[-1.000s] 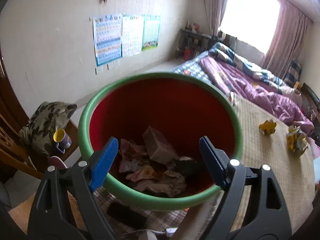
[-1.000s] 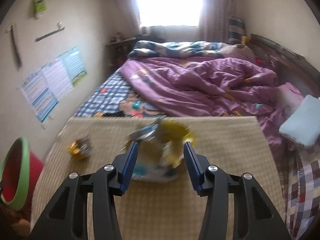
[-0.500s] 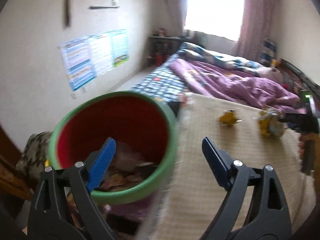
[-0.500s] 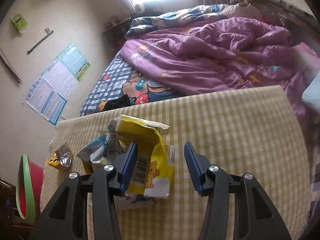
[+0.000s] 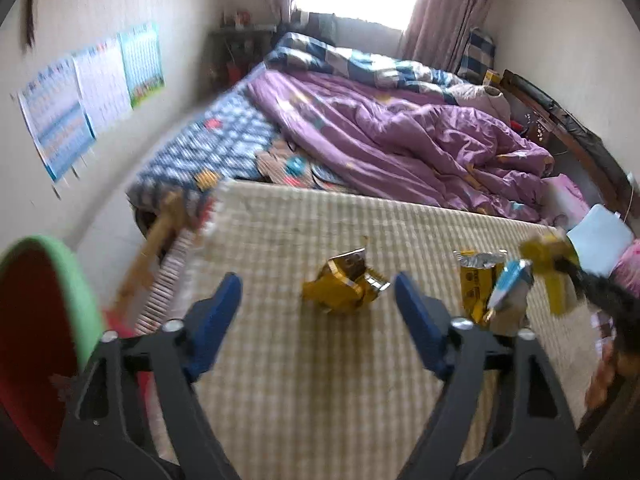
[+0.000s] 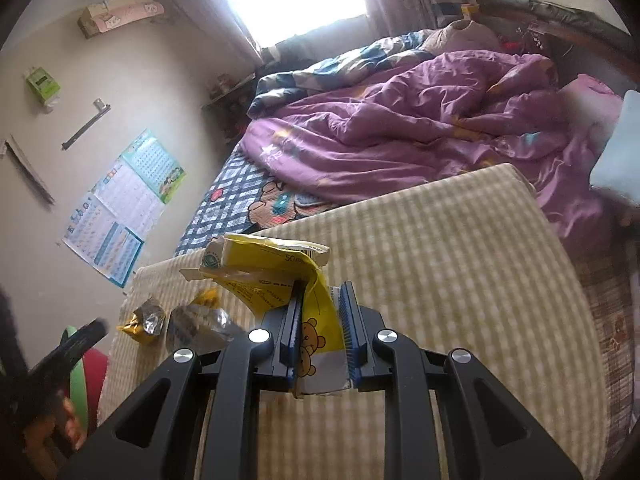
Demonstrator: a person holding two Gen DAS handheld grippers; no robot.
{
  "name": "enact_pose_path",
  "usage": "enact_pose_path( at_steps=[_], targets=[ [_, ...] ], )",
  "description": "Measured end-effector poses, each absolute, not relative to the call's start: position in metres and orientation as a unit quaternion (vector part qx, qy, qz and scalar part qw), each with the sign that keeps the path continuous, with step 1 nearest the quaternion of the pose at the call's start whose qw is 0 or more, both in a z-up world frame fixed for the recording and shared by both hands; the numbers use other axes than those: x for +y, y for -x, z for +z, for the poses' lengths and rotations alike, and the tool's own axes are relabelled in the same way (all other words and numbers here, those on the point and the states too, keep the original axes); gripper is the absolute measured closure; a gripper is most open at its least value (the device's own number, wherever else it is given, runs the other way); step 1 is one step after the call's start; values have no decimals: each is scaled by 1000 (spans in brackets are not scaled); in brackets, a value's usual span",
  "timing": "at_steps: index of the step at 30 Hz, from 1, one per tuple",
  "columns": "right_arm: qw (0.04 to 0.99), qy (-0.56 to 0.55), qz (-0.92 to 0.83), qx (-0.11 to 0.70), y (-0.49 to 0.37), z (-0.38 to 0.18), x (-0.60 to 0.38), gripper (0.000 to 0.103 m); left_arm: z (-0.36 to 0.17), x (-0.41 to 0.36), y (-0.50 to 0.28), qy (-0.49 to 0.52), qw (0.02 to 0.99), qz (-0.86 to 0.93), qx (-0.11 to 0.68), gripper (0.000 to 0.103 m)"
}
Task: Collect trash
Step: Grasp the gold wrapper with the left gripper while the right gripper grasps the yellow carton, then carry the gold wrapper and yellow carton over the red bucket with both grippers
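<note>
We just swung our left gripper (image 5: 318, 304) off the red bin with the green rim (image 5: 60, 280), now only a sliver at the left edge, and over to the crumpled gold wrapper (image 5: 344, 284) mid-frame on the checked mat (image 5: 320, 380); its jaws are closing with nothing between them yet, while our right gripper (image 6: 320, 320) went from open around the yellow bear-print packet (image 6: 280, 272) to clamped on it, so that piece looks ready for the bin. The right wrist view shows that pinch up close at centre, but the left view only catches it as a blur at the right edge beside a second foil wrapper (image 5: 480, 280), and it's the only view showing how the left jaws stand
</note>
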State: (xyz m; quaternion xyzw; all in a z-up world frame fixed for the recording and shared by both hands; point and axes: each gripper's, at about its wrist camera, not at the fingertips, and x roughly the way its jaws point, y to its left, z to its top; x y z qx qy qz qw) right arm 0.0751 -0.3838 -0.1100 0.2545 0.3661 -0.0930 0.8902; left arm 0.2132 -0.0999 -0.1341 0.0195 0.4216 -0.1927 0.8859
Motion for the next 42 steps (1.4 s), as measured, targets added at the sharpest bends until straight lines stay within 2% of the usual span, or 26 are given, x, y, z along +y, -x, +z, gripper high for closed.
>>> enact_pose_path(
  at_steps=[3, 7, 12, 25, 42],
  targets=[
    [887, -264, -95, 366, -66, -112, -388, 85, -152, -113, -229, -10, 870, -201, 450, 33],
    [885, -279, -101, 358, -60, -112, -392, 85, -172, -120, -236, -15, 852, -199, 485, 58],
    [899, -253, -95, 344, -60, -98, -379, 85, -165, -106, -222, -3, 862, -192, 470, 68],
    [928, -187, -45, 319, -54, -66, -319, 85, -104, -42, -147, 46, 905, -135, 402, 69],
    [932, -144, 47, 330, -53, -54, -227, 85, -91, 35, -97, 59, 919, -70, 384, 69]
  ],
)
